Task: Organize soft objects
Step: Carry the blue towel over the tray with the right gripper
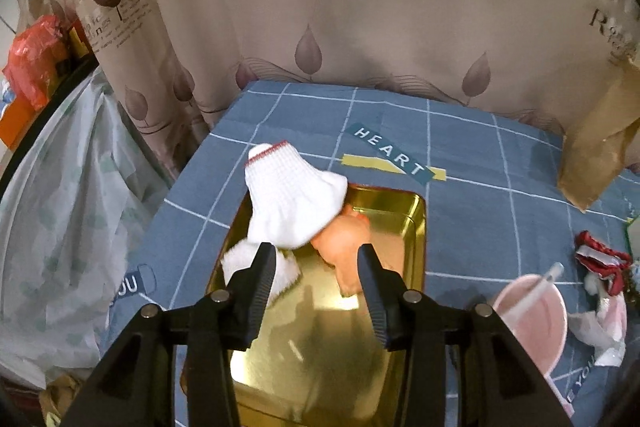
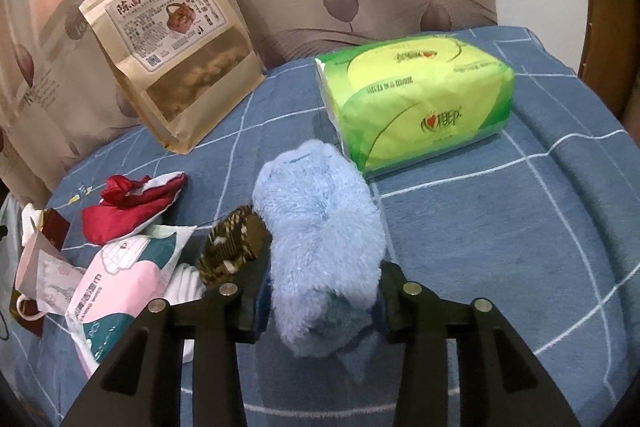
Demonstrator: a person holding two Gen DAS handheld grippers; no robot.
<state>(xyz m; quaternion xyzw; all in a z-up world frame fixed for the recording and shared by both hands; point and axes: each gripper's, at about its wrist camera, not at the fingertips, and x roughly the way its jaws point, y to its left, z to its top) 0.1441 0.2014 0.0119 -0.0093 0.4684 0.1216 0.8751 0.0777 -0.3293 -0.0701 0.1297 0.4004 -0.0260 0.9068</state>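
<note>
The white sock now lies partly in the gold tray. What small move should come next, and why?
Probably carry the fluffy blue cloth over to the gold tray. The right tongs are shut on it and it is off the blue checked cover, while the left tongs stand open and empty above the tray, where the white sock and an orange cloth already lie.

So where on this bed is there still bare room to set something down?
Bare blue sheet lies right of the fluffy blue cloth, below the green tissue pack. The gold tray has its near half free. It is crowded around the red pouch and pink packet.
</note>
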